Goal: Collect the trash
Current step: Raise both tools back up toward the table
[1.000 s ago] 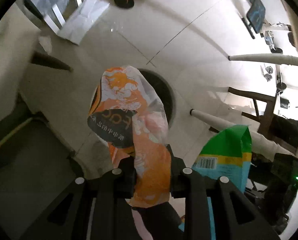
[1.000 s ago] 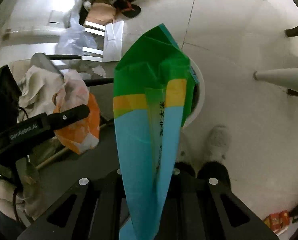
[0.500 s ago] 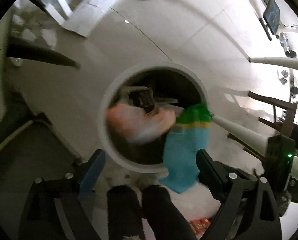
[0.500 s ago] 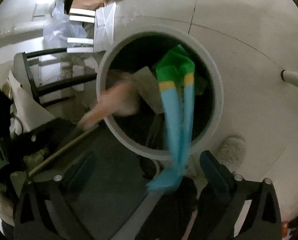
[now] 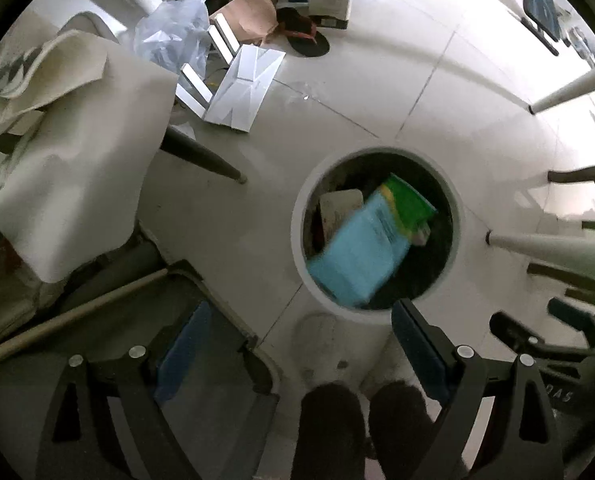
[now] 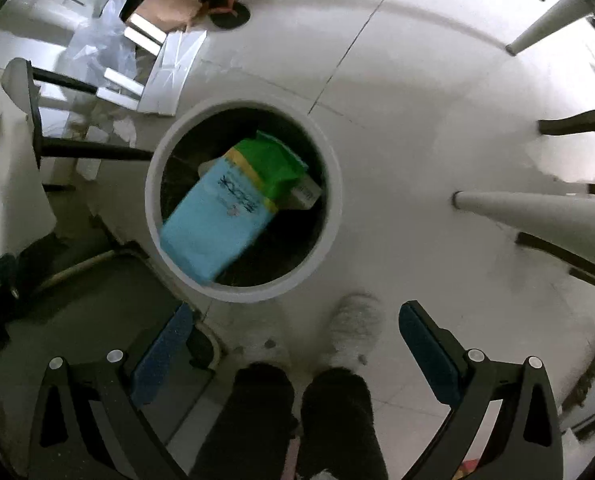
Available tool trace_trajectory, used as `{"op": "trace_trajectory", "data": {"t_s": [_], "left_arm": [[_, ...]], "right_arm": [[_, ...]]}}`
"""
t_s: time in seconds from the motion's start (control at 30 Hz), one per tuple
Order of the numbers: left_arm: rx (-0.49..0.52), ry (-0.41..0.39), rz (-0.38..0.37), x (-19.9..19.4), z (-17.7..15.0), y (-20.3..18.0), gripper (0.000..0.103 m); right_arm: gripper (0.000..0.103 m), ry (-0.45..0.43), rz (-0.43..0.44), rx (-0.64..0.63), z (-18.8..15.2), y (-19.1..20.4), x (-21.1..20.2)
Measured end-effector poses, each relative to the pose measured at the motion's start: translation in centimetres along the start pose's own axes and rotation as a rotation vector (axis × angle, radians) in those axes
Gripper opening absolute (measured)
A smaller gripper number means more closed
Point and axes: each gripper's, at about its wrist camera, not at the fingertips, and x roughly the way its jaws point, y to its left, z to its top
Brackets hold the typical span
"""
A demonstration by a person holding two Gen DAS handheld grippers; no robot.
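Both your left claw (image 5: 297, 344) and right claw (image 6: 297, 340) are spread wide and empty, right above the round bin (image 6: 153, 184) where the blue-green bag (image 6: 225, 212) lies slanted.

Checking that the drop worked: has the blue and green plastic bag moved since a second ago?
Yes. The blue and green plastic bag left the right hand-held gripper, whose jaws are now open, and lies down inside the round white bin.

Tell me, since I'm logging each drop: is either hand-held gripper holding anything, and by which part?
Nothing is held. The left hand-held gripper and right hand-held gripper are open and empty; the blue-green bag lies in the bin.
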Motion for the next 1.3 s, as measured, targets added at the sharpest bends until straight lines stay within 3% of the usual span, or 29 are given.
{"op": "trace_trajectory", "data": {"t_s": [0.47,0.77,1.1,1.3], "left_arm": [[0.062,-0.012,0.045,-8.9,-3.8,0.5,0.093],[0.05,-0.078,0.02,-18.5,-5.1,1.4,0.093],[0.057,-0.19,0.021,-30.3,-6.5,3.0,0.093],[0.035,-0.302,0.056,-36.1,-4.1,2.7,0.093]], "right_arm": [[0.103,-0.072,-0.018,0.012,-4.3,1.2,-11.6],[0.103,-0.109,-0.014,0.016,-7.3,2.2,-22.7],[0.103,-0.155,0.018,0.023,-10.3,3.7,-35.8],[0.103,-0.222,0.114,0.085,-9.4,3.2,-42.5]]}}
